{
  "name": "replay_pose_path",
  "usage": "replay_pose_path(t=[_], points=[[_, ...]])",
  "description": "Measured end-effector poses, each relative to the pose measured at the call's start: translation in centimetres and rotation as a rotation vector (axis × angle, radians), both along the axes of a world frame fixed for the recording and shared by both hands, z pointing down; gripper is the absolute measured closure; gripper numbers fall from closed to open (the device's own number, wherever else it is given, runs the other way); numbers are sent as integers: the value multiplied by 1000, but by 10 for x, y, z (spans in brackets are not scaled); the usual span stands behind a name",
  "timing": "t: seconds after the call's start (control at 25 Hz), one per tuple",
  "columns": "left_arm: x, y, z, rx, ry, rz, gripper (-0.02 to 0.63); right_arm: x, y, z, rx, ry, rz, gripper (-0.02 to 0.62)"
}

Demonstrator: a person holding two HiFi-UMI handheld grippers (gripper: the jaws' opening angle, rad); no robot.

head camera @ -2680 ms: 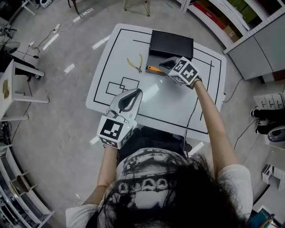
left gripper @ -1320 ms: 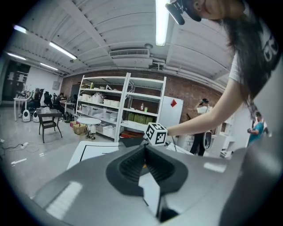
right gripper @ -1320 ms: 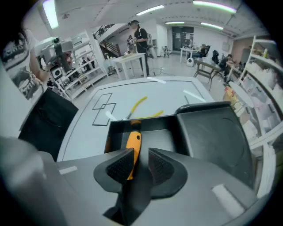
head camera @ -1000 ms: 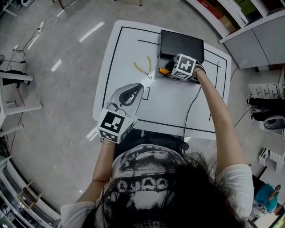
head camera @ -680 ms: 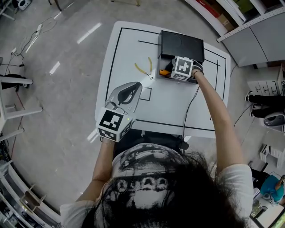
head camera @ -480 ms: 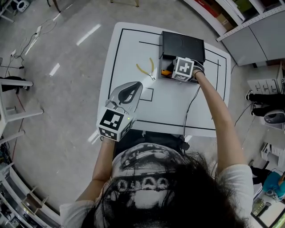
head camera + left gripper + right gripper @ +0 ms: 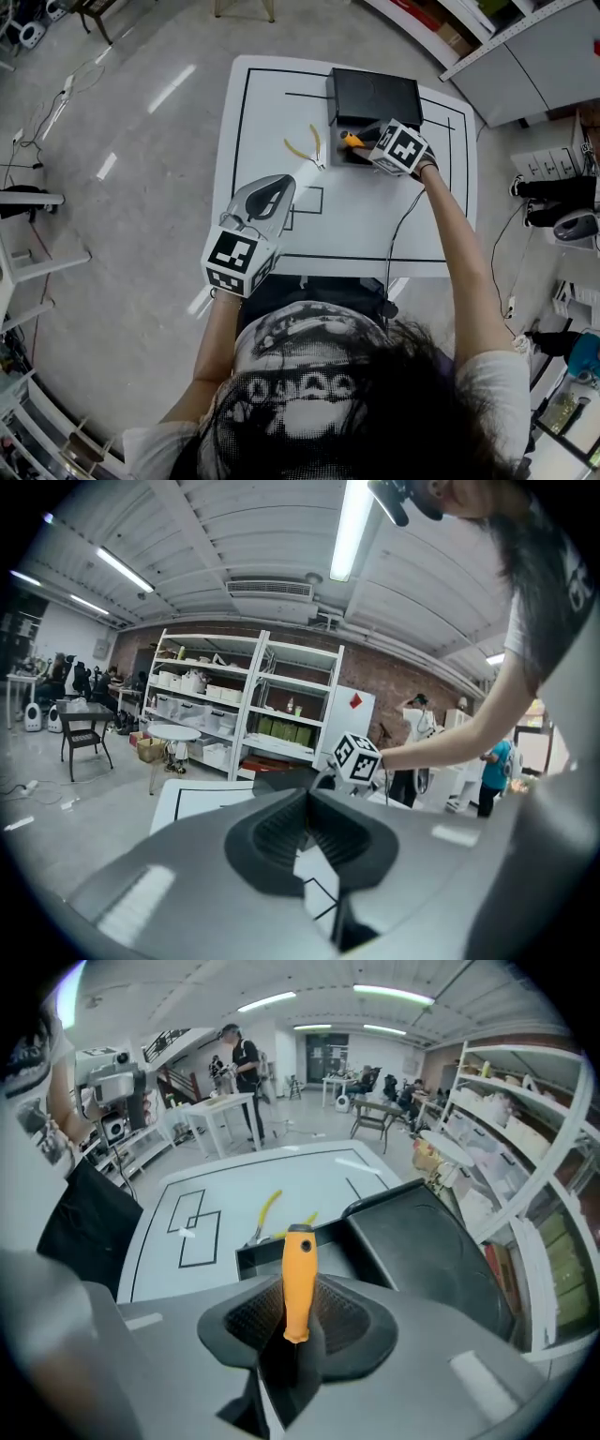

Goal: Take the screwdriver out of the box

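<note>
An orange-handled screwdriver (image 7: 352, 141) (image 7: 298, 1279) is clamped in my right gripper (image 7: 364, 141) (image 7: 298, 1324), handle pointing away from the jaws. Those jaws have just been closing, with the handle between the pads. The screwdriver hangs just above the open black box (image 7: 373, 97) (image 7: 412, 1241) at the far side of the white table (image 7: 356, 216); its shaft is hidden by the jaws. My left gripper (image 7: 286, 183) (image 7: 307, 803) hovers over the near left part of the table, jaws together, holding nothing.
Yellow-handled pliers (image 7: 305, 148) (image 7: 265, 1213) lie on the table left of the box. Black lines and small rectangles (image 7: 305, 202) are drawn on the tabletop. Shelving (image 7: 525, 56) stands beyond the table's right side, and a cable (image 7: 398, 239) runs across the table.
My right gripper has closed on the screwdriver's handle and lifted it up from the box tray, tilting as it rose. The left gripper has stayed about where it was.
</note>
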State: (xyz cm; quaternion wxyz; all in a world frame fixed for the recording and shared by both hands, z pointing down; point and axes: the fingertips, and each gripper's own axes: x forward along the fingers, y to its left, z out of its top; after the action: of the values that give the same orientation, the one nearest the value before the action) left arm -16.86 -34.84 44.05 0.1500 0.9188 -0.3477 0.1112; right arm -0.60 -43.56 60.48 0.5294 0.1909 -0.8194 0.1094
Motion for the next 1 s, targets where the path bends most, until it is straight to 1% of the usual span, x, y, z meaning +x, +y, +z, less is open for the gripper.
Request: replay_pose_path(t=[0.24,0.48,0.64,0.76,1.0], points=[[-1,4,-5,15,3,53,606,6,-2,-49,168,-91,172,482],[-2,15,-11,30,-3,113,606,8,12,-97,305,-191,306,482],[6,24,-12,67,-28,180,606,9,24,-130,397,-252,369,482],[12,27,-8,67,-37,197,606,5,37,-152,452,-304,408,482],[29,36,-9,61,-24,231,606,3,71,-182,511,-378,473,482]])
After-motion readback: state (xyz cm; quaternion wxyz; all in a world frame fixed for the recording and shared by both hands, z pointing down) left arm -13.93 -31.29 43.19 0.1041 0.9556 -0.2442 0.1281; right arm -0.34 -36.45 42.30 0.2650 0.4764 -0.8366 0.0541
